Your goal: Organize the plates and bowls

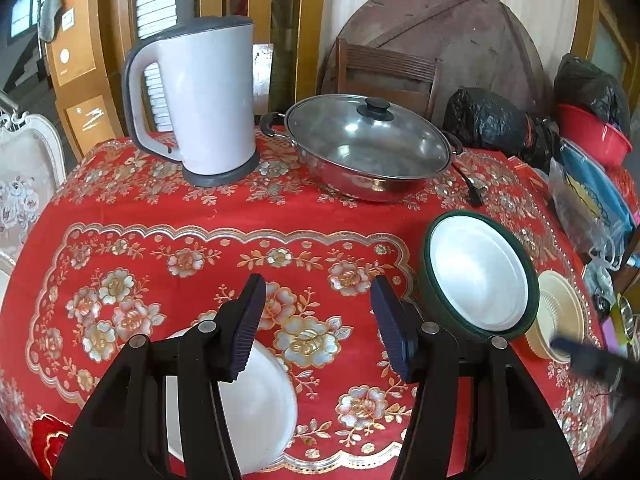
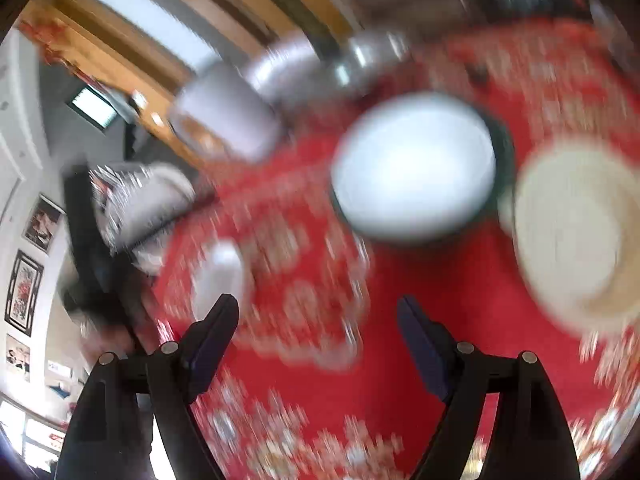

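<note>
In the left wrist view my left gripper [image 1: 318, 286] hangs open over the red flowered tablecloth [image 1: 192, 208], nothing between its fingers. A white plate [image 1: 260, 404] lies on the cloth just under and behind its left finger. To the right stands a dark green bowl [image 1: 480, 276], white inside, and a cream ribbed bowl [image 1: 558, 312] touches its right side. The right wrist view is badly blurred. There my right gripper [image 2: 318, 320] is wide open and empty above the cloth, with the green bowl [image 2: 416, 164] ahead, the cream bowl [image 2: 576, 240] at the right and the white plate [image 2: 220, 276] at the left.
A white electric kettle [image 1: 200, 100] and a steel pan with a glass lid [image 1: 368, 148] stand at the back of the table. Black bags [image 1: 488, 120], a red basin [image 1: 596, 136] and plastic packets [image 1: 592, 200] crowd the right edge. A white chair [image 1: 28, 176] stands at the left.
</note>
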`<state>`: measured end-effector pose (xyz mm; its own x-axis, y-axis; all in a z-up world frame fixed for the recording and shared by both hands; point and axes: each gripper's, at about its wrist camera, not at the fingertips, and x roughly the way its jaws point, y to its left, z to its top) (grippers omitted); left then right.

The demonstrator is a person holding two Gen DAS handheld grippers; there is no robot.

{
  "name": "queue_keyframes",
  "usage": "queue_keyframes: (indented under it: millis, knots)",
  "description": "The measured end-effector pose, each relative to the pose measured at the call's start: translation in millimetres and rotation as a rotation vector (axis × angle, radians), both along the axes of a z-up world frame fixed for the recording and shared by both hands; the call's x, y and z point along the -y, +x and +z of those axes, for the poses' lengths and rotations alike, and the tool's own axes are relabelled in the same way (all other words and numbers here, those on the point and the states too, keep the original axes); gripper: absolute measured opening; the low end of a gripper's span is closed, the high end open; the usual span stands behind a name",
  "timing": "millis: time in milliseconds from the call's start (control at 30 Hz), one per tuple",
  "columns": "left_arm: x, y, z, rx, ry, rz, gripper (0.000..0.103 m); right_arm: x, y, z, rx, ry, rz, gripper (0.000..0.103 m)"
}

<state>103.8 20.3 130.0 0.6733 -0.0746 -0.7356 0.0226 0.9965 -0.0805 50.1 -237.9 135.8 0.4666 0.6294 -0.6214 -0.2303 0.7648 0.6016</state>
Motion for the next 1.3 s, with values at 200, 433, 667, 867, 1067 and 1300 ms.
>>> queue_keyframes:
  millis: [200,433,667,867,1067,1300]
  knots:
    - [-17.8,-6.0,-3.1,-0.015,0.010,0.017,0.055,-11.9,67.8,-33.5,-0.111,0.084,-0.046,0.084]
    - [-32.2,-12.5,-10.2,-0.013,0.041,0.042,0.055,-39.2,-27.8,-100.9,-0.220,0.076,0.061,0.083]
    - [-10.7,-28.3,-19.7,-0.035,0.025,-0.016,0.055,-39.3,-63.8,-51.4,-0.077,0.061,0.125,0.083]
    - [14.4,-33.0,-29.3,-0.070,0.010,-0.073,0.055,-8.8,-31.9,-88.9,-0.167,0.041,-0.033,0.083]
    - [2.4,-28.7,-33.8,-0.080,0.028,-0.034,0.055,-64.1,-53.2,-92.1,-0.239,0.276,0.270,0.084]
    - [-16.9,-36.0,-43.7,-0.099,0.026,0.003,0.055,-47.9,-37.2,-109.0,-0.239,0.273,0.130,0.085]
